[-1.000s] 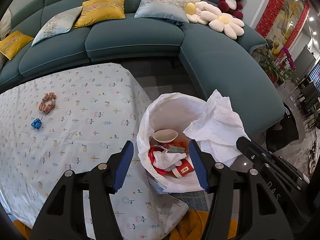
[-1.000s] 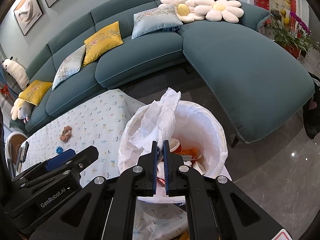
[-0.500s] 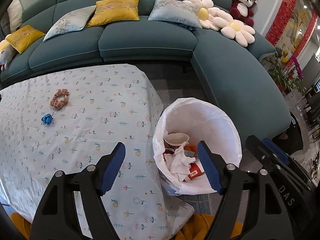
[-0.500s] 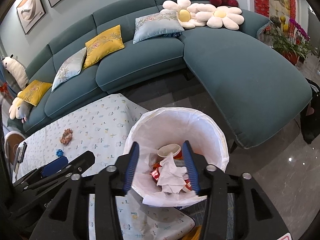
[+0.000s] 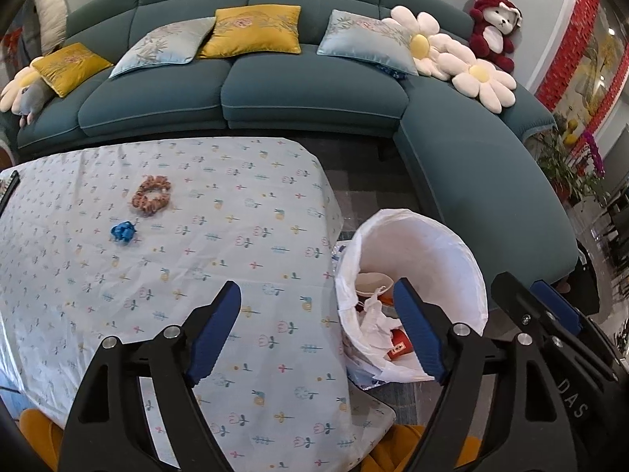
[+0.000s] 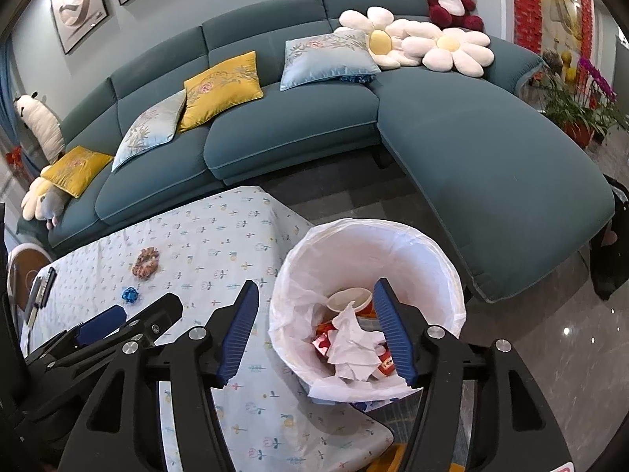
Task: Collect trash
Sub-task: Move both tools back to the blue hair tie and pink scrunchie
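Both grippers, left (image 5: pixel 317 330) and right (image 6: pixel 314 334), spread and empty beside lined bin (image 6: pixel 452 271) at table (image 5: pixel 243 204) edge, tissue (image 6: pixel 354 344) inside

Thin glossy plastic bin liner (image 6: pixel 412 251); crumpled paper tissue (image 6: pixel 354 342); matt printed cloth tablecloth (image 5: pixel 220 228); glossy stone floor (image 6: pixel 558 338).

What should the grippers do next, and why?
Probably the left hand-held gripper should reach for the little blue scrap on the table. Both grippers are open and hold nothing, the tissue lies in the bin, and the scrap looks like trash.
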`<state>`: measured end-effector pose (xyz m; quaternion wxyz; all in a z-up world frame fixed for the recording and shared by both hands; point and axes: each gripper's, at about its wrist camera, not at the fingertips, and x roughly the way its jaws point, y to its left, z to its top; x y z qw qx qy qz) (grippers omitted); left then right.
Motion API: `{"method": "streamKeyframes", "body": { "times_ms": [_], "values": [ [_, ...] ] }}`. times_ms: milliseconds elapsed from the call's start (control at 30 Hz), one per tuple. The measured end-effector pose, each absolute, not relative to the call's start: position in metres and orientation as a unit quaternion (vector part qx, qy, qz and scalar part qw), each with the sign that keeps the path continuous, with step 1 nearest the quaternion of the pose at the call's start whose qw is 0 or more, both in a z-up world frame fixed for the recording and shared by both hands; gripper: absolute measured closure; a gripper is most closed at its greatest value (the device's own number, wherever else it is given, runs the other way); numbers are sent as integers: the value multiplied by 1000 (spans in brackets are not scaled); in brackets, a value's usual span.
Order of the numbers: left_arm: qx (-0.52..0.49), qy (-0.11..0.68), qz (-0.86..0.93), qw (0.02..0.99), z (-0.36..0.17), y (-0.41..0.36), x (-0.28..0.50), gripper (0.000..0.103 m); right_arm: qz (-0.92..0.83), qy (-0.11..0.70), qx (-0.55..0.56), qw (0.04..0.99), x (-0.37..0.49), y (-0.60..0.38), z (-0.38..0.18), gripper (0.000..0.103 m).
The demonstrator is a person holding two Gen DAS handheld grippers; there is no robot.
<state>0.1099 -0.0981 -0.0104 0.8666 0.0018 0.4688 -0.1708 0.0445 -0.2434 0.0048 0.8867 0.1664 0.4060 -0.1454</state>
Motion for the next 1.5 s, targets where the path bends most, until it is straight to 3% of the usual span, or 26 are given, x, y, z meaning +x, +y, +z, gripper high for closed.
{"method": "streamKeyframes", "body": {
  "times_ms": [633, 1300, 1500],
  "values": [
    [-49, 473, -108, 873, -19, -8, 126, 26, -119, 415, 134, 892, 74, -183, 9, 39],
    [-91, 527, -22, 845, -106, 101, 224, 26, -66, 486, 104, 865, 184, -97, -65, 38],
    [-94, 543, -24, 834, -134, 116, 263, 37, -47, 505, 105, 855, 231, -73, -93, 38]
  ]
}}
